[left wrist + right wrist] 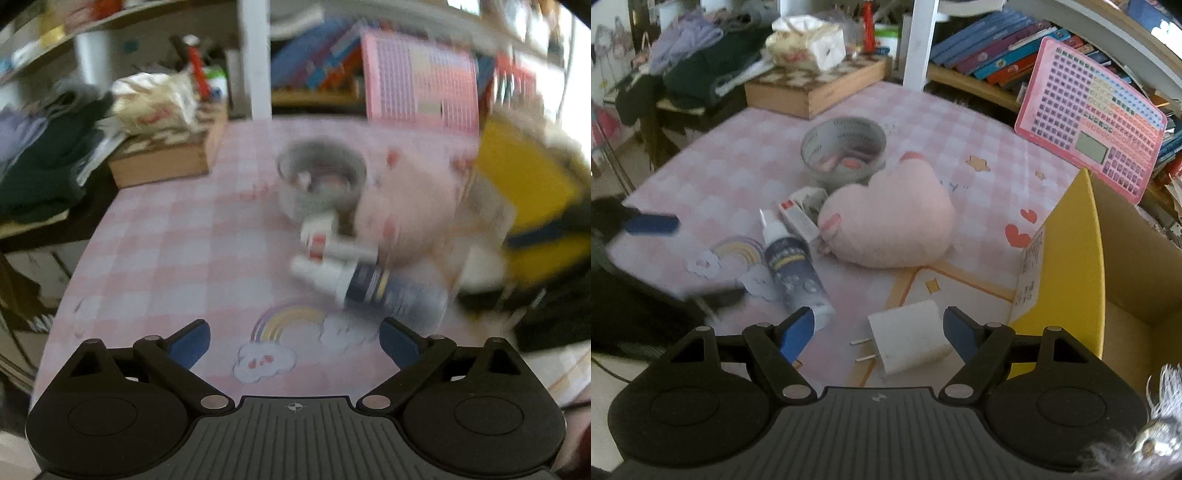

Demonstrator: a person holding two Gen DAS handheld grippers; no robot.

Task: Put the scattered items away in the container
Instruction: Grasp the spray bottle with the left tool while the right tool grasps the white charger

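My right gripper (879, 334) is open low over the pink checked mat (720, 173), and a white charger plug (908, 341) lies between its fingers with a gap on the left side. The yellow cardboard box (1071, 258) stands open to its right. A dark spray bottle (792, 266), a white tube (798, 221), a pink plush paw (886, 225) and a grey tape roll (844, 151) lie on the mat. My left gripper (295, 343) is open and empty over the rainbow print, short of the spray bottle (369, 284). One of its blue fingers (652, 223) shows at the left of the right wrist view.
A wooden box (812, 92) with a tissue pack stands at the mat's far left corner, and piled clothes (694, 62) lie beyond it. A pink toy keyboard (1089, 122) leans against a shelf of books (990, 48). A white post (918, 40) rises at the back.
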